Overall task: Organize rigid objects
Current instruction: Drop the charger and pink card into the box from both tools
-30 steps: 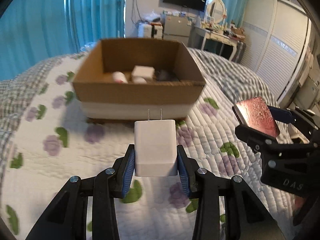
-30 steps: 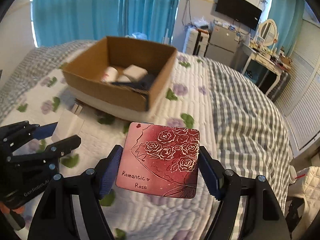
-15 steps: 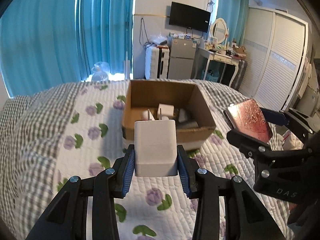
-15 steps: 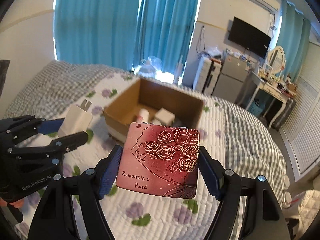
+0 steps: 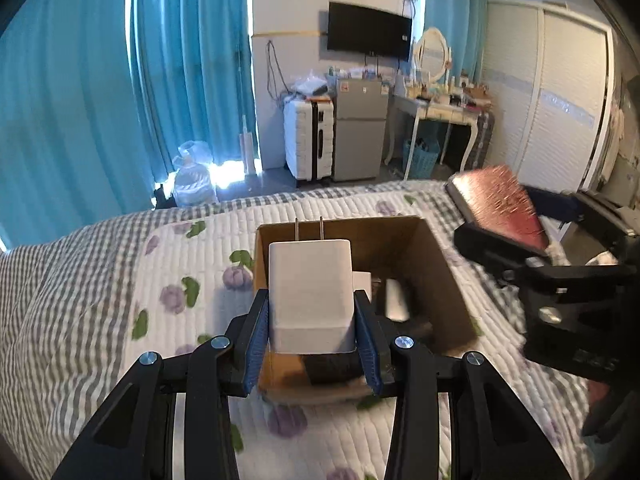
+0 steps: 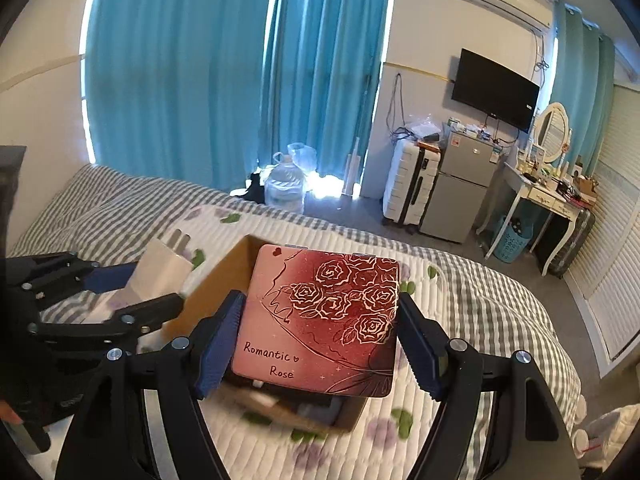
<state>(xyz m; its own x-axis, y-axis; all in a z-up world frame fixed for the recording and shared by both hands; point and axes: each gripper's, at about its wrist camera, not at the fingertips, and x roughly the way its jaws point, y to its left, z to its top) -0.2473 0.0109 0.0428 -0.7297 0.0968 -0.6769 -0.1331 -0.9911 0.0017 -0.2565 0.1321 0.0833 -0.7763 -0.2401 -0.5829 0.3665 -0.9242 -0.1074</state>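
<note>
My left gripper [image 5: 312, 344] is shut on a white plug charger [image 5: 311, 296], prongs pointing forward, held above the near edge of an open cardboard box [image 5: 444, 264] on the bed. My right gripper [image 6: 320, 344] is shut on a flat red "Romantic Rose" tin [image 6: 320, 320], held above the same box [image 6: 216, 284]. Each gripper shows in the other's view: the right gripper with the tin [image 5: 500, 204] at right, the left gripper with the charger [image 6: 160, 272] at left. White and dark items [image 5: 396, 300] lie inside the box.
The bed has a floral quilt [image 5: 192, 280] over a grey checked sheet [image 6: 488, 304]. Beyond the bed are blue curtains [image 5: 120, 100], a water jug [image 6: 284, 192], a white suitcase [image 5: 308, 140], a small fridge [image 5: 360, 128] and a dressing table [image 6: 540, 192].
Both grippers rose and moved forward over the box with their objects still held. I now look down into the box from above rather than at its side.
</note>
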